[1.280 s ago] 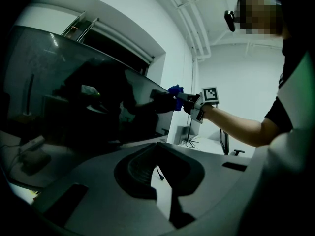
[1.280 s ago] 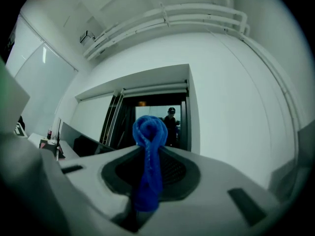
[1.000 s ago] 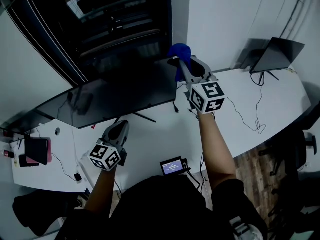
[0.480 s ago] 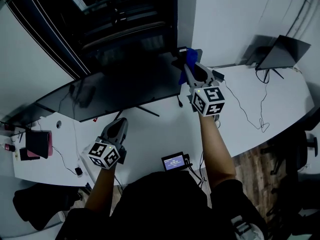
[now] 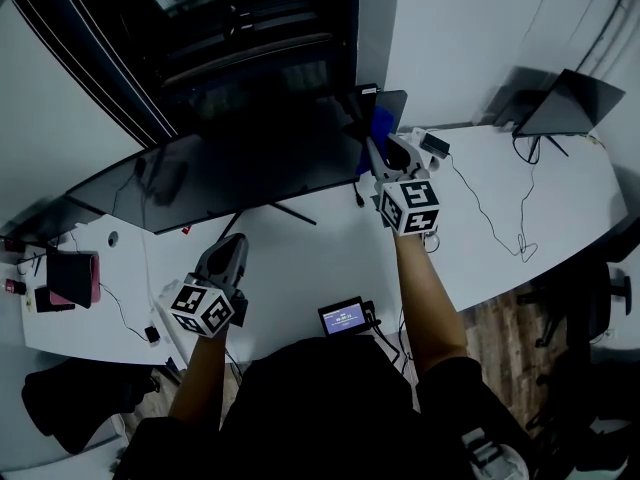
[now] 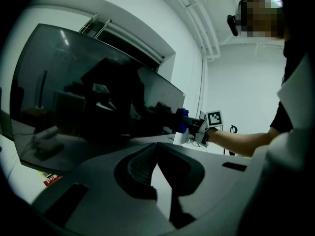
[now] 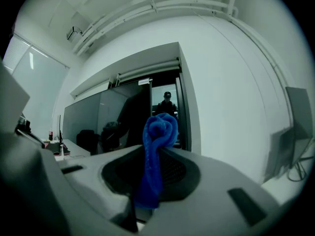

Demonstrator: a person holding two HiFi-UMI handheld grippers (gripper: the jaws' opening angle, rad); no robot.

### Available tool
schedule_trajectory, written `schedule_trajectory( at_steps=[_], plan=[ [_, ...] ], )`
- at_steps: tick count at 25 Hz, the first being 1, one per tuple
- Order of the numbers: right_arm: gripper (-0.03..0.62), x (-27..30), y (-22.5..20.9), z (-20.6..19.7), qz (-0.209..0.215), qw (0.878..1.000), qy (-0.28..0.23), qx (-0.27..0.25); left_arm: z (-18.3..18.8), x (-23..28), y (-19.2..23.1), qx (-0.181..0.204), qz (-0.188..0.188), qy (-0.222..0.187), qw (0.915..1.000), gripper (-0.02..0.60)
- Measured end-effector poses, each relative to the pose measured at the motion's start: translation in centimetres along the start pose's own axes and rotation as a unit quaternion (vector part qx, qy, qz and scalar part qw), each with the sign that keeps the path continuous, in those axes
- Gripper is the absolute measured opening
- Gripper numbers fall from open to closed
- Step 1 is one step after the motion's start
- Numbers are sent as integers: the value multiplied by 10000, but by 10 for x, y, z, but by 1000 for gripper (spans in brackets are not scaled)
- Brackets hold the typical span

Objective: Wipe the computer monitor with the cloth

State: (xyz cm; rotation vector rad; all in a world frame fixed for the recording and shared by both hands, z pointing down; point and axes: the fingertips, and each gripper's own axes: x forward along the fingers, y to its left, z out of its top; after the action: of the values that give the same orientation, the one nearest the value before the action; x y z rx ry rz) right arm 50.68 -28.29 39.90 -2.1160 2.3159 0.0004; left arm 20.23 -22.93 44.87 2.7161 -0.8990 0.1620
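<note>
The wide curved black monitor (image 5: 230,173) stands on the white desk (image 5: 300,268). A blue cloth (image 5: 378,126) is bunched in my right gripper (image 5: 372,140), which is shut on it and holds it against the monitor's right end. In the right gripper view the cloth (image 7: 157,132) sticks up between the jaws, with the dark monitor (image 7: 110,119) beyond. My left gripper (image 5: 234,243) hangs over the desk in front of the monitor's stand, shut and empty. In the left gripper view its jaw tips (image 6: 156,146) meet, and the screen (image 6: 93,92) fills the left.
A small device with a lit screen (image 5: 344,318) lies at the desk's near edge. Cables (image 5: 500,230) run to a propped dark panel (image 5: 565,100) at the back right. A dark and pink object (image 5: 72,278) sits at far left. An office chair (image 5: 595,293) stands right.
My right gripper has come down with the cloth from the monitor's top right corner to lower on its right end. The left gripper has hardly moved.
</note>
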Motion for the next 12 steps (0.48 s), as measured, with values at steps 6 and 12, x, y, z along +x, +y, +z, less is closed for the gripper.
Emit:
schedule_trajectory(
  at_steps=[6,12],
  plan=[
    [67,1,0,-25,-28,9998,185,48,-3,-9,6,-55,137,-2,9999,-5],
    [67,0,2,-52,34,9991,410,63,-8,-17,13,-78,265,29,9996,-5]
  ],
)
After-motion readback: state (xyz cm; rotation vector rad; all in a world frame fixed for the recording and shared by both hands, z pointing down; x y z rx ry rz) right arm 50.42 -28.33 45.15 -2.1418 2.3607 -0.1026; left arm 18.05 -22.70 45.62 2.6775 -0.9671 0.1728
